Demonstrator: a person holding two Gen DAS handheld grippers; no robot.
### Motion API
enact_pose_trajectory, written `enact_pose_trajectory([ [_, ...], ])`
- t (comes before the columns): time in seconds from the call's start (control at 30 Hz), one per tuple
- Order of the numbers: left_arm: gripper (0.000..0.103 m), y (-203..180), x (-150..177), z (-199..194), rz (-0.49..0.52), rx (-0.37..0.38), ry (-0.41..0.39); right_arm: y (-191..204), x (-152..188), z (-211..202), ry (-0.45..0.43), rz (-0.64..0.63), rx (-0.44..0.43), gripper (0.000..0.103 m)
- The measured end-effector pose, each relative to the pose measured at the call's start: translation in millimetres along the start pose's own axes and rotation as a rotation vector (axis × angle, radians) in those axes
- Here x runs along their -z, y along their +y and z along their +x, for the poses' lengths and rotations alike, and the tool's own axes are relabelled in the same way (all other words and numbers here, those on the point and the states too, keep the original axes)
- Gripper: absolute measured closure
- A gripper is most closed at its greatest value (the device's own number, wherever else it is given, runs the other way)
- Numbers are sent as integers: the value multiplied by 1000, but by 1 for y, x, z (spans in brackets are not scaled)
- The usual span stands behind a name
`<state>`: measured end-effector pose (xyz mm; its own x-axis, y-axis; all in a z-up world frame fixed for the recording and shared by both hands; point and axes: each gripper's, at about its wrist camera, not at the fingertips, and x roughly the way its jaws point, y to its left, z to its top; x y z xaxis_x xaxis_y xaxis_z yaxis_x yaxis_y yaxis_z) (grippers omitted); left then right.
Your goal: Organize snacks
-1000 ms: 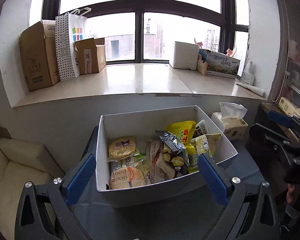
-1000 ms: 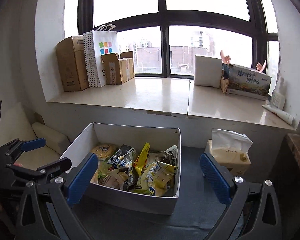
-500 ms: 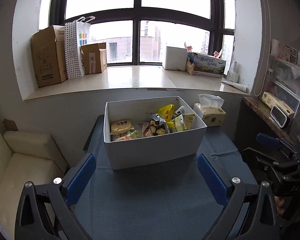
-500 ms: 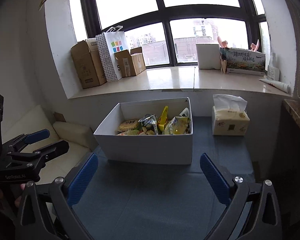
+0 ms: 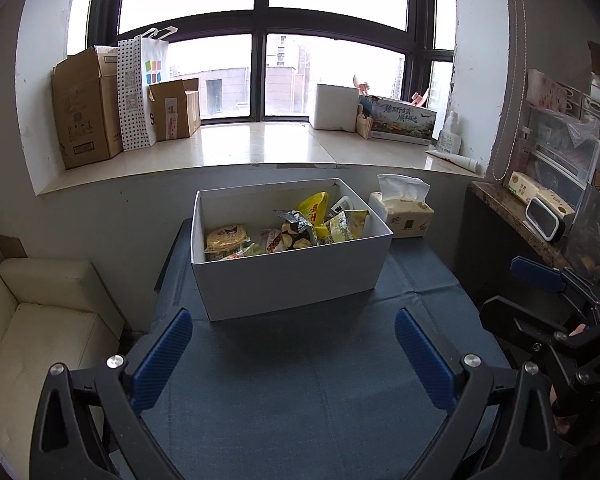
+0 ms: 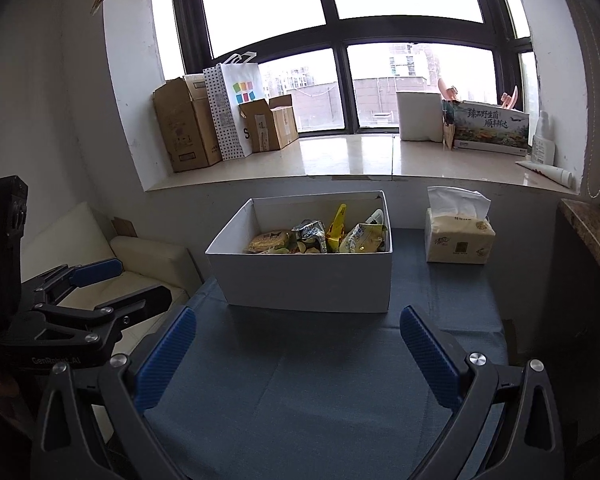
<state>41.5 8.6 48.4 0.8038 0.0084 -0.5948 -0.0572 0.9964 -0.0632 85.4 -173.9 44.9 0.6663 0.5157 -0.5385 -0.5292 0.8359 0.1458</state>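
Note:
A white cardboard box [image 5: 292, 280] [image 6: 308, 280] stands on the blue-clothed table [image 5: 300, 392] [image 6: 312, 392], filled with several snack packets: yellow bags [image 5: 314, 210] [image 6: 364, 236], a round cracker pack [image 5: 226, 238] [image 6: 270, 240], a silver-grey packet [image 5: 296, 222] [image 6: 310, 232]. My left gripper [image 5: 294, 354] is open and empty, held back from the box's near wall. My right gripper [image 6: 300, 354] is also open and empty, the same way short of the box. Each gripper shows at the other view's edge, the right gripper [image 5: 548, 304] and the left gripper [image 6: 96, 288].
A tissue pack [image 5: 406, 216] [image 6: 458, 236] sits right of the box. A cream sofa [image 5: 40, 320] is left of the table, a dark side counter [image 5: 532, 220] to the right. On the windowsill [image 5: 260, 148] stand cardboard boxes, a paper bag and cartons.
Both grippers have pulled back and away from the box; it now looks smaller and farther, with bare blue cloth in front. Both stayed open and empty.

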Motion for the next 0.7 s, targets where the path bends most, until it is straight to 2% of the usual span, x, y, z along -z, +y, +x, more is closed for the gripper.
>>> enact_pose_trajectory([
  [0.7,0,1,0,6,0,14,17,1,0,-5,-1,-4,15,0],
])
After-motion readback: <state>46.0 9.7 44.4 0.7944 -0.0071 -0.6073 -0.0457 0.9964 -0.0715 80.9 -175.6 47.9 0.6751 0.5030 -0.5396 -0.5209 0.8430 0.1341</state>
